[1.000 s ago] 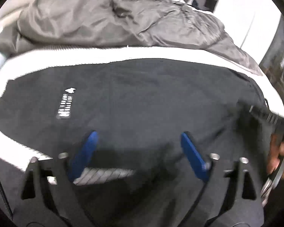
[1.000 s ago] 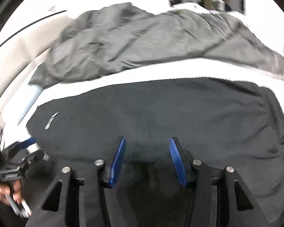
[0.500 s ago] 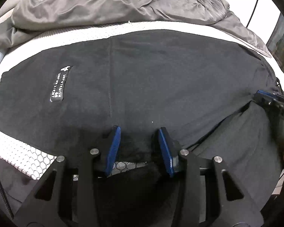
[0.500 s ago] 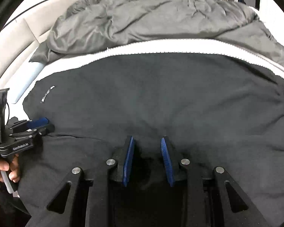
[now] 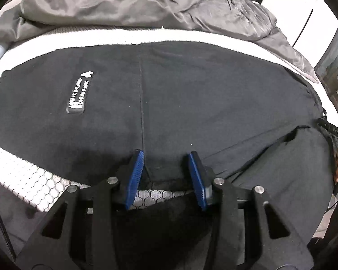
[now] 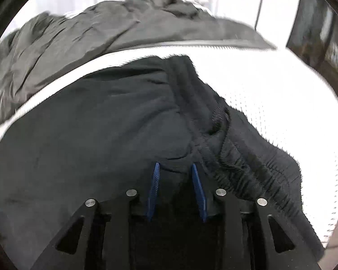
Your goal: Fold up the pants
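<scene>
Pants (image 5: 191, 94): black, spread flat on the white mattress (image 5: 20, 180) of a bed; white logo patch (image 5: 80, 94) faces up.
Waistband (image 6: 243, 157): gathered elastic edge, lies to the right in the right wrist view.
Left gripper (image 5: 165, 175): jaws have just been closing; blue pads now pinch a fold at the near edge of the pants.
Right gripper (image 6: 175, 191): jaws have just been closing; clamped on dark cloth just beside the waistband.
Duvet (image 5: 135, 2): grey, crumpled, beyond the pants.
</scene>
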`<action>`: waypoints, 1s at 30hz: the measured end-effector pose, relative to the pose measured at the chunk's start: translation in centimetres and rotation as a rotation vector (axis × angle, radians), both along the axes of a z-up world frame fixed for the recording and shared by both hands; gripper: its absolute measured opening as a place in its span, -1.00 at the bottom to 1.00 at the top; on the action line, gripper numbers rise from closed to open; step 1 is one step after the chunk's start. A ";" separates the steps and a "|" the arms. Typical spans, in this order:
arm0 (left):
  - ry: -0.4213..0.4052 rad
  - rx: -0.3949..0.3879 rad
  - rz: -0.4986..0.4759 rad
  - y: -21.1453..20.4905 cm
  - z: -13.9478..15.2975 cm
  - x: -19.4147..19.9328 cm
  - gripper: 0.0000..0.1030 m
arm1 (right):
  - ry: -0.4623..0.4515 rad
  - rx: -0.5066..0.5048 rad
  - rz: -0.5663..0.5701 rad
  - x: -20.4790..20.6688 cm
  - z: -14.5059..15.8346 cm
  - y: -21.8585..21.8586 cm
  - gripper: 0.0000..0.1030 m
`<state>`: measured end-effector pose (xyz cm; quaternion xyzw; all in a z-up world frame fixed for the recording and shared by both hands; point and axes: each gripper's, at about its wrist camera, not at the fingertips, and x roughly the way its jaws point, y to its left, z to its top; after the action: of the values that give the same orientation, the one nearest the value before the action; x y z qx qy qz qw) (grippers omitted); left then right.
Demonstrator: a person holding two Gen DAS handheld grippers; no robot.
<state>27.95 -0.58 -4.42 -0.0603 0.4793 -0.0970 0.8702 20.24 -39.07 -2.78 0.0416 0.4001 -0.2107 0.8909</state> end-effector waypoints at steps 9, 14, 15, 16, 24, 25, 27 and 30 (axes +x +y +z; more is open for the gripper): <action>-0.019 -0.002 0.041 0.8 0.6 -0.4 -0.22 | 0.027 0.072 0.397 6.5 -0.2 11.1 -0.10; -0.007 -0.059 0.032 1.9 -0.7 0.2 -0.22 | 0.116 -0.056 0.368 7.1 -1.7 8.9 -0.10; -0.008 -0.055 0.027 2.0 -0.8 0.1 -0.22 | 0.114 -0.077 0.312 6.0 -1.7 6.8 -0.10; -0.009 -0.050 0.024 1.9 -0.9 0.0 -0.22 | 0.115 -0.105 0.232 6.1 -1.7 4.3 -0.10; -0.011 -0.013 0.018 1.4 -0.9 0.2 -0.16 | 0.024 -0.146 0.049 6.2 3.5 -6.5 0.12; -0.016 -0.008 0.015 1.2 -1.0 0.2 -0.14 | -0.001 -0.118 0.065 6.6 4.0 -7.3 0.44; -0.024 0.006 0.009 0.9 -1.0 0.1 -0.10 | -0.019 -0.051 0.043 8.5 4.3 -9.4 0.52; -0.025 0.007 0.007 0.9 -1.0 0.0 -0.09 | 0.035 0.098 0.023 12.1 2.6 -11.5 0.40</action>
<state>27.97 0.30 -5.43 -0.0576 0.4686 -0.0930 0.8766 32.37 -50.56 -0.19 0.0768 0.4259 -0.1811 0.8831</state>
